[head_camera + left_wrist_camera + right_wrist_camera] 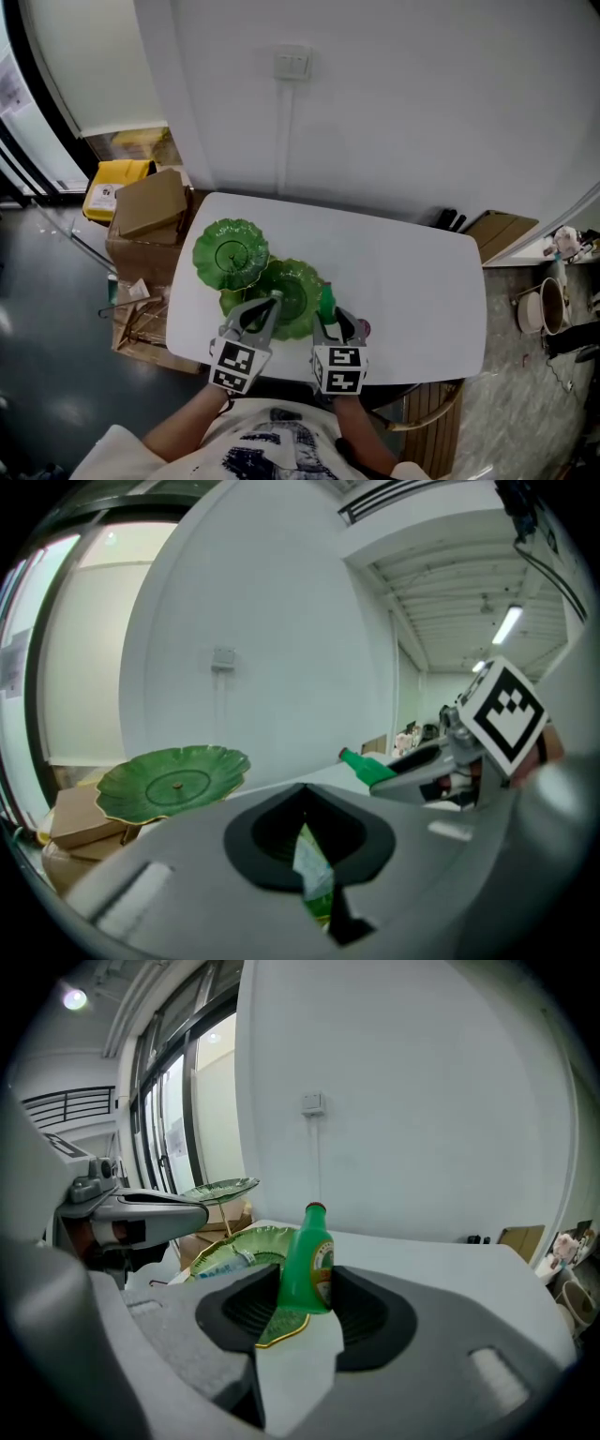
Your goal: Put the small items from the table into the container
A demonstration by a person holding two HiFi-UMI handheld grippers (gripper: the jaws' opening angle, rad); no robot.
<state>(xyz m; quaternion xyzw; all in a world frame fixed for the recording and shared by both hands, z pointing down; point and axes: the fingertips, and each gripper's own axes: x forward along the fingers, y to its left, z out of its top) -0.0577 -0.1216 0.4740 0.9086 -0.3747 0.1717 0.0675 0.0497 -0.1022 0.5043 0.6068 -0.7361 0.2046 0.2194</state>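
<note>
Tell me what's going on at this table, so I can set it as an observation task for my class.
A person holds a gripper in each hand over a white table. The right gripper is shut on a small green bottle, held upright. The left gripper is shut on a thin green-and-white packet. Both are close to the two-tier green leaf-shaped dish stand; neither item is in it yet.

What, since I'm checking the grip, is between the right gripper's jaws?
A green bottle, upright, clamped by the right gripper; the right gripper view shows it.
</note>
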